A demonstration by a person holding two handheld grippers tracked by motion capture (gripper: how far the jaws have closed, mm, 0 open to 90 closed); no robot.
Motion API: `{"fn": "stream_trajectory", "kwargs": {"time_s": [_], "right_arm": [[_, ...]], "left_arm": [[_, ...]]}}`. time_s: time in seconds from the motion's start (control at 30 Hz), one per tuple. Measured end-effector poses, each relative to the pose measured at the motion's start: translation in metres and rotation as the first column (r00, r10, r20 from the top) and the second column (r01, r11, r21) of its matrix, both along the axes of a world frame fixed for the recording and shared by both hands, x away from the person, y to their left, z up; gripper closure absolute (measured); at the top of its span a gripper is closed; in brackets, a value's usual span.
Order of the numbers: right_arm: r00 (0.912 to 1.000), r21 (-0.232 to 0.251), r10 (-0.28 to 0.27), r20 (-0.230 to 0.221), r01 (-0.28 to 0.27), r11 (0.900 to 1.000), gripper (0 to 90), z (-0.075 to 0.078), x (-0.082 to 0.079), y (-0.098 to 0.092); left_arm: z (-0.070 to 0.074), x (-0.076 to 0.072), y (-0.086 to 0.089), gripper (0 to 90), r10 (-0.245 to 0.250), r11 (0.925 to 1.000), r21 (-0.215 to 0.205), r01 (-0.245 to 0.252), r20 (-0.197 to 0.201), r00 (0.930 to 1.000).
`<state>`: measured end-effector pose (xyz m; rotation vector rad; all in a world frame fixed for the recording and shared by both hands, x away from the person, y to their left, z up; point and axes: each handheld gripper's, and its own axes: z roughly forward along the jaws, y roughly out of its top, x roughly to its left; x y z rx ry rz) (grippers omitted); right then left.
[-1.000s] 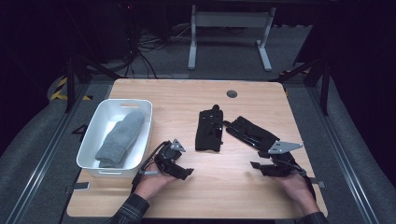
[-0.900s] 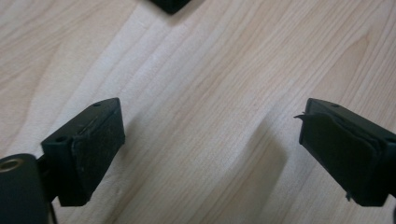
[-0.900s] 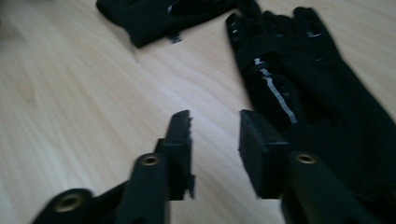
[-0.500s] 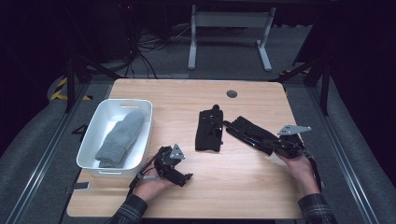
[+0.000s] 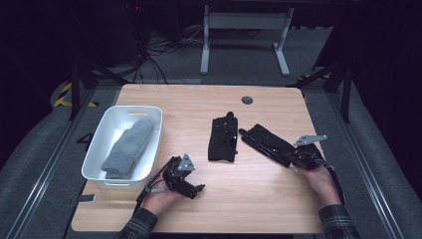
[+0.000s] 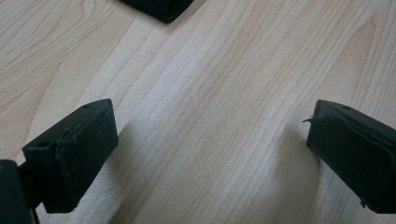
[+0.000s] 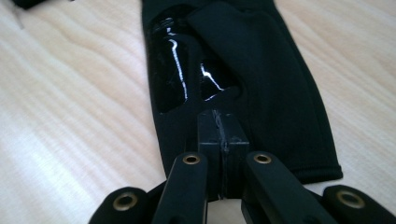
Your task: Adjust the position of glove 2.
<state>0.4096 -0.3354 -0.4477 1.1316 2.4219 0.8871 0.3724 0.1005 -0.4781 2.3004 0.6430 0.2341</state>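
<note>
The right gripper's (image 7: 223, 140) fingers are pressed together over the near cuff of a black glove (image 7: 261, 79), seemingly pinching a fold of its fabric; the log of the jaws' closing fits this, since they have just been shutting with the cloth between them. In the high view that glove (image 5: 271, 144) lies slantwise at the right of the wooden table (image 5: 199, 107), its fingers pointing far and left, its cuff at the right gripper (image 5: 304, 158); taking it by the cuff probably lets the rest trail freely when lifted. The left gripper (image 5: 191, 188) rests low over bare wood near the front edge, its fingers (image 6: 77, 154) spread wide with nothing between them, likely waiting; a second black glove (image 5: 223, 139) lies at mid-table. At the left stands a white bin (image 5: 99, 149) holding a grey mitten (image 5: 128, 148), perhaps where the gloves belong.
</note>
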Motion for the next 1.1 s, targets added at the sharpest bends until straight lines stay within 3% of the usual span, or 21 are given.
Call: {"fn": "stream_trajectory", "kwargs": {"time_s": [0.23, 0.43, 0.6, 0.83, 0.97, 1.1], "right_arm": [[0.9976, -0.004, 0.060, -0.035, -0.060, 0.998, 90.0, 0.001, -0.019, 0.010], [0.9906, -0.001, 0.127, -0.053, -0.127, 0.992, 90.0, 0.001, -0.036, 0.027], [0.9813, 0.019, 0.181, -0.067, -0.180, 0.984, 90.0, 0.000, -0.049, 0.041], [0.9602, 0.033, 0.266, -0.087, -0.264, 0.964, 90.0, -0.001, -0.069, 0.059], [0.9623, 0.032, 0.268, -0.047, -0.267, 0.963, 90.0, 0.006, -0.070, 0.058], [0.9763, 0.045, 0.216, 0.004, -0.216, 0.975, 90.0, 0.017, -0.056, 0.050]], "left_arm": [[0.000, 0.000, 0.000, 2.6, 0.000, 1.0000, -0.002, 0.000, -0.002, 1.0000], [0.000, 0.000, 0.000, 2.6, -0.001, 1.0000, -0.001, 0.001, -0.002, 1.0000], [0.000, 0.000, 0.000, 2.6, -0.003, 1.0000, 0.000, 0.003, -0.003, 1.0000], [0.000, 0.000, 0.000, 2.5, 0.000, 1.0000, -0.002, 0.000, -0.004, 1.0000], [0.000, 0.000, 0.000, 2.4, 0.000, 1.0000, -0.002, 0.000, -0.005, 1.0000], [0.000, 0.000, 0.000, 2.4, 0.001, 1.0000, -0.002, -0.001, -0.005, 1.0000]]}}
